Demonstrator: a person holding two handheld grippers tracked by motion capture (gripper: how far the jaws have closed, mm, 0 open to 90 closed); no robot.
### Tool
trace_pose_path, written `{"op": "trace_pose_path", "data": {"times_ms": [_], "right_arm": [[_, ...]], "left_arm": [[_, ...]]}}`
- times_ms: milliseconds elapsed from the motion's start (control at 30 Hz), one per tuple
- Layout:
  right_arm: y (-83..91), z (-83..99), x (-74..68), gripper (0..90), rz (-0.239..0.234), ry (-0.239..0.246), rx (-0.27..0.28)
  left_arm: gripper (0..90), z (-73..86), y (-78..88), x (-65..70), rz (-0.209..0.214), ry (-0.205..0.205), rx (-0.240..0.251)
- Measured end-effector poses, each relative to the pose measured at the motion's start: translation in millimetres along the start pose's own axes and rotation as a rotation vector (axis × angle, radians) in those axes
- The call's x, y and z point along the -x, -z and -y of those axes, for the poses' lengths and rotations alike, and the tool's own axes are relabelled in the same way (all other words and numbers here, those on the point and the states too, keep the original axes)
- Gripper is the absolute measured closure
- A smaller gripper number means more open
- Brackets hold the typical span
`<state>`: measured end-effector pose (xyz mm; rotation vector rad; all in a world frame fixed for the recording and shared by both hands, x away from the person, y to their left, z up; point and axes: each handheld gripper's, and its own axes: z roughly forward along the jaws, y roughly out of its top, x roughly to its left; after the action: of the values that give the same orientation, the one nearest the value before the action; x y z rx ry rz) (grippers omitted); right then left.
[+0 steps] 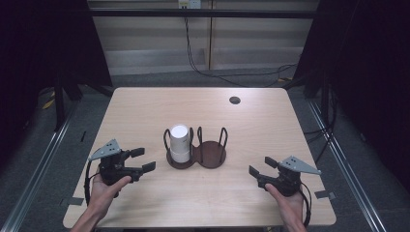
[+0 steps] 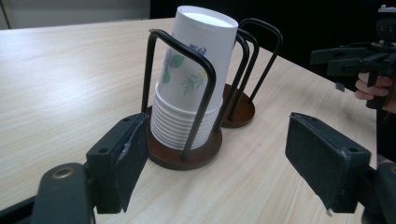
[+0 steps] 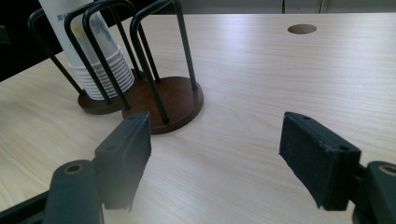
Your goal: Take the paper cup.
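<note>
Pale wood-grain table (image 1: 145, 111) fills the middle of the high view, with dark curtains at both sides and a grey floor with black cables beyond its far edge. The left tool (image 1: 143, 160) sits at the near left of the table, held in a hand (image 1: 104, 191), its jaws spread apart with nothing between them; in the left gripper view (image 2: 212, 165) they frame the stack without touching it. The right tool (image 1: 261, 167) rests at the near right in the other hand (image 1: 285, 200), jaws likewise parted and empty, as the right gripper view (image 3: 215, 156) shows.

Between the two tools, near the table's centre, stands a dark brown two-ring cup holder with black wire loops (image 1: 211, 157). Its left ring holds an upside-down stack of white paper cups with a leaf print (image 2: 194, 88), upright inside the wire loops; the right ring (image 3: 175, 100) has nothing in it. Both tools stay well apart from the holder. A small round dark grommet hole (image 1: 235, 100) sits near the far right edge of the table.
</note>
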<state>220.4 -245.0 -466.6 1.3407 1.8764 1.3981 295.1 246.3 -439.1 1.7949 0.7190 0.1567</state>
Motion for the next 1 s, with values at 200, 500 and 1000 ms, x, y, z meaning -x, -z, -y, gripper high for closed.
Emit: {"op": "trace_pose_path", "data": {"times_ms": [200, 500, 1000], "right_arm": [[-2.3, -0.5, -3.2, 24.5, -0.006, 0.013, -0.01], [-5.9, -2.6, -6.0, 23.7, -0.037, 0.018, -0.027], [-11.3, -2.3, -12.3, 23.4, -0.053, 0.044, -0.062]], "left_arm": [[21.6, -2.5, 3.4, -0.1, -0.027, -0.01, 0.003], [21.5, -12.2, -0.3, 13.2, -0.034, -0.073, -0.038], [18.1, -36.7, -9.1, 21.1, -0.053, -0.132, -0.082]]}}
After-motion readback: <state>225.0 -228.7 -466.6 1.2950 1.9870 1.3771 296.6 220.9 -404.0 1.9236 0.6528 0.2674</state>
